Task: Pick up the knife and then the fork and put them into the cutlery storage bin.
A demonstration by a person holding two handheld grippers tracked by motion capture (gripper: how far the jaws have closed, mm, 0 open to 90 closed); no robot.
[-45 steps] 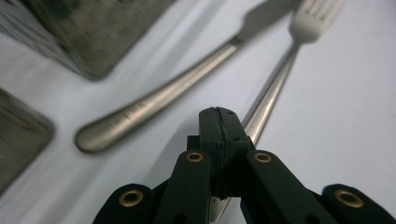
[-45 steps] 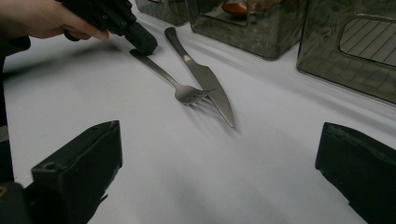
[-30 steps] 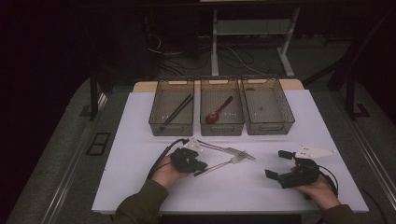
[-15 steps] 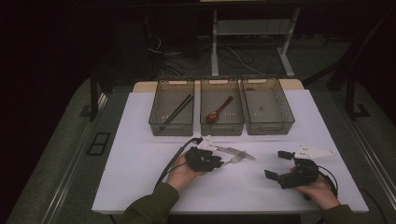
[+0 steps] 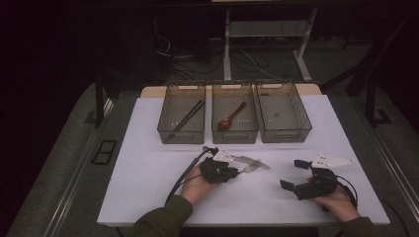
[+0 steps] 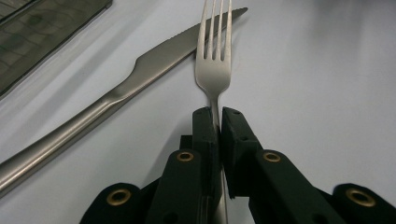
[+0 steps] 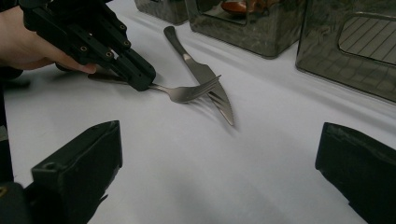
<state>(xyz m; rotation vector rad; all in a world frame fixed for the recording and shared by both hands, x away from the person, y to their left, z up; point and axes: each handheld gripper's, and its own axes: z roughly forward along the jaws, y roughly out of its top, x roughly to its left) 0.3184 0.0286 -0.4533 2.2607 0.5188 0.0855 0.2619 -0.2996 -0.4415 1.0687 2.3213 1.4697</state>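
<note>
A steel fork [image 6: 213, 65] lies on the white table with its neck between the jaws of my left gripper [image 6: 219, 126], which is shut on it. The fork's tines [image 7: 205, 88] cross the blade of a steel knife [image 7: 205, 77] lying beside it. From above, the left gripper [image 5: 236, 172] sits at the table's middle front, the fork [image 5: 249, 168] and knife [image 5: 252, 160] just to its right. My right gripper [image 5: 294, 175] rests at the front right, open, with nothing between its jaws [image 7: 219, 172].
Three clear trays stand in a row at the back. The left tray [image 5: 165, 129] holds dark chopsticks [image 5: 187, 117], the middle one [image 5: 234, 133] a red-brown spoon [image 5: 231, 118], and the right tray [image 5: 286, 134] looks empty. A cable [image 5: 185, 175] trails from the left gripper.
My left gripper has slid to the right along the table and now sits shut on the fork's neck. The right gripper has stayed put.
</note>
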